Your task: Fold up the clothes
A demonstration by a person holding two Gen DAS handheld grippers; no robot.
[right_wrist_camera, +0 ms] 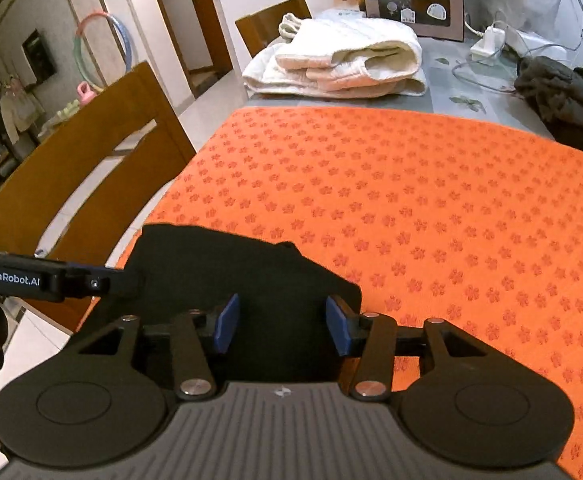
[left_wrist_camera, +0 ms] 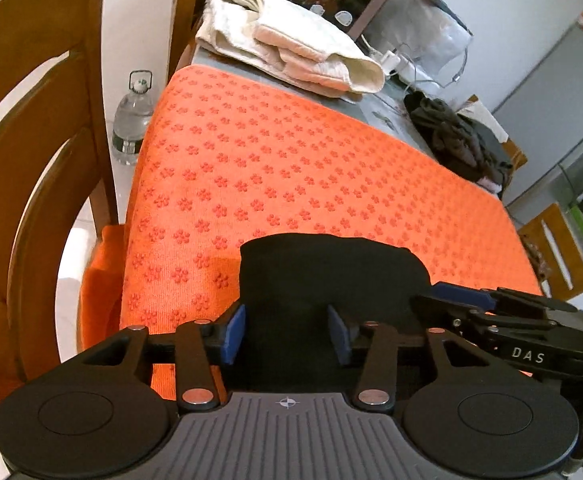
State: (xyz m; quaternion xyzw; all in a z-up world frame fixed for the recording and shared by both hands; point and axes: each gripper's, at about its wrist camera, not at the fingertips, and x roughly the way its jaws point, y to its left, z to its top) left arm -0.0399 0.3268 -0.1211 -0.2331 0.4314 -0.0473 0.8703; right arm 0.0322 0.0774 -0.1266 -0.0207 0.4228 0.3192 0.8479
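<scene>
Orange flower-print mat [left_wrist_camera: 275, 160] covers table. Folded black garment [left_wrist_camera: 323, 276] at near edge. Left gripper [left_wrist_camera: 287, 334], right gripper [right_wrist_camera: 282, 326] half-open astride it, pads not pressing. Likely release after fold; next, withdraw clear.

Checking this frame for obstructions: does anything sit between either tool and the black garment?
Nothing visible does. The black garment lies on the orange mat, directly between the open pads of the left tool and the right tool.

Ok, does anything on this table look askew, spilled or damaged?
Nothing spilled or damaged. The flower-patterned orange mat hangs over the table's left edge onto the wooden chair. The folded black garment lies flat; the dark olive clothes heap is unfolded.
</scene>
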